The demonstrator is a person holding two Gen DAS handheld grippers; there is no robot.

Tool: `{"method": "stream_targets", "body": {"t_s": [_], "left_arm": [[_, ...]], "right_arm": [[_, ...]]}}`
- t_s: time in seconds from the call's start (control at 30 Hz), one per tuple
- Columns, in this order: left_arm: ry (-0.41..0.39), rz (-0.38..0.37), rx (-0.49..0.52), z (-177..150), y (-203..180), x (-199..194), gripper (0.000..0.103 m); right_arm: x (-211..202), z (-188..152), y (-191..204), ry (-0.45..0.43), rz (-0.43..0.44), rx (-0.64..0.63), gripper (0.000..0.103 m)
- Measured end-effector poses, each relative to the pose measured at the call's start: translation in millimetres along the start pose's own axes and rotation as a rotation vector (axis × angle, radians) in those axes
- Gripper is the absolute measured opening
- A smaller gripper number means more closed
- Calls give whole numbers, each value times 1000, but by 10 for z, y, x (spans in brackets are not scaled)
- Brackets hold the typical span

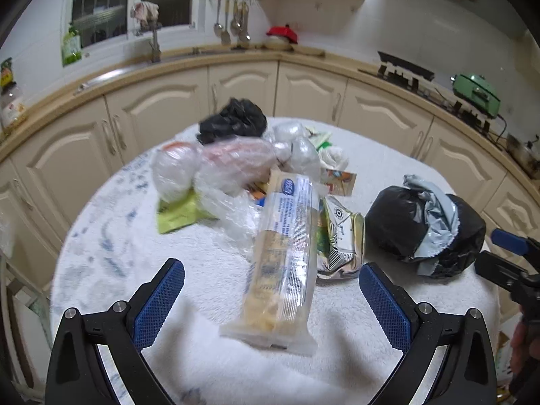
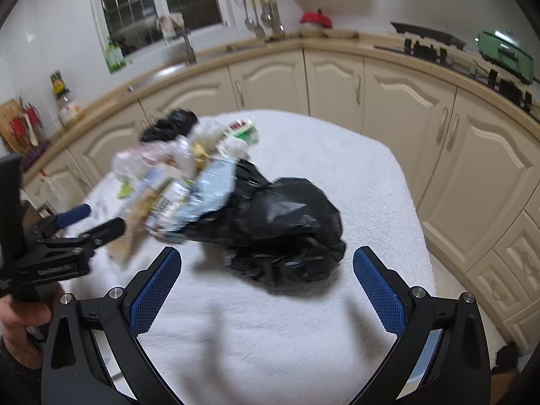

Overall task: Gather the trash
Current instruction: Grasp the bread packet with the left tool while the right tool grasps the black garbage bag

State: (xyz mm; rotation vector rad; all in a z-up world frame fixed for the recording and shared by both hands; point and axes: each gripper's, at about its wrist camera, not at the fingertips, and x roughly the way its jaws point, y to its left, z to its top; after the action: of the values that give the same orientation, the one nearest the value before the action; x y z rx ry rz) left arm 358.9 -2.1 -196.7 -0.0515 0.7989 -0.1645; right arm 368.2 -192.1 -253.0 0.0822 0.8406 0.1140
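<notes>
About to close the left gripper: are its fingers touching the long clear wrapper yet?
Apart. The left wrist view shows the left gripper open, with white cloth visible between each blue finger and the long clear wrapper.

I count two black plastic bags on the table (image 1: 189, 364): one full black bag (image 1: 401, 222) near its right edge, one crumpled black bag (image 1: 233, 119) at its far edge. I count one long clear wrapper (image 1: 283, 260) and one foil packet (image 1: 341, 239) beside it.
</notes>
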Motion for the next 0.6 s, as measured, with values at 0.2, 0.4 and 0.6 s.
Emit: {"method": "stream_targets", "body": {"t_s": [0.2,0.4,0.6], "left_arm": [[54,-4,22,284,45,487,97],[76,-81,12,446,103,782,63],[69,-91,8,533,183,914,33]], "right_arm": [[300,132,-98,55,67,-100,103],[684,172,-53,109,115,-161,103],[607,133,-81,75,206,-79,82]]}}
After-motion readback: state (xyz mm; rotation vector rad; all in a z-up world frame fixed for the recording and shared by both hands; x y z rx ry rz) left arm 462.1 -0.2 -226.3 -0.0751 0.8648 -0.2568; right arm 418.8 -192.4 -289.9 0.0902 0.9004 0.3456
